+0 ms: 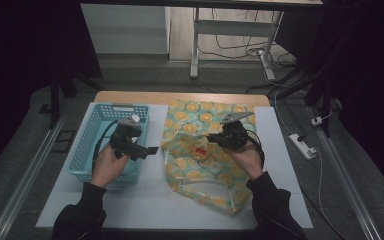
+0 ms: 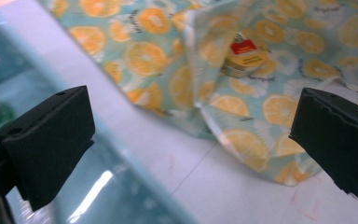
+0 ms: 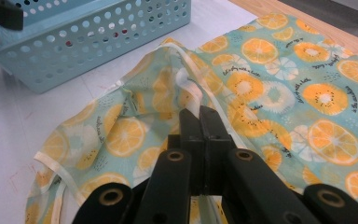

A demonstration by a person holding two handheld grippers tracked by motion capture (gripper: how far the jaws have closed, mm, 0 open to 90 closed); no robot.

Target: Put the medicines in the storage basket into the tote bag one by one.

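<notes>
1. This looks like a lab or recording workspace, not a home: the table [image 1: 280, 150] carries a plain white board and stands alone on grey carpet.
2. Dark curtains close off the sides at 9 and 3 o'clock.
3. A white power strip [image 1: 302, 145] lies on the floor at 3 o'clock, with loose cables [image 1: 240, 50] trailing at 12 o'clock.
4. A metal desk frame [image 1: 196, 45] stands behind at 12 o'clock.

Beyond my tabletop [image 1: 145, 200] a white-legged desk frame [image 1: 196, 45] stands on the floor, with loose cables [image 1: 240, 49] trailing just beside its far leg. A white power strip [image 1: 302, 146] lies on the floor right of the tabletop.
</notes>
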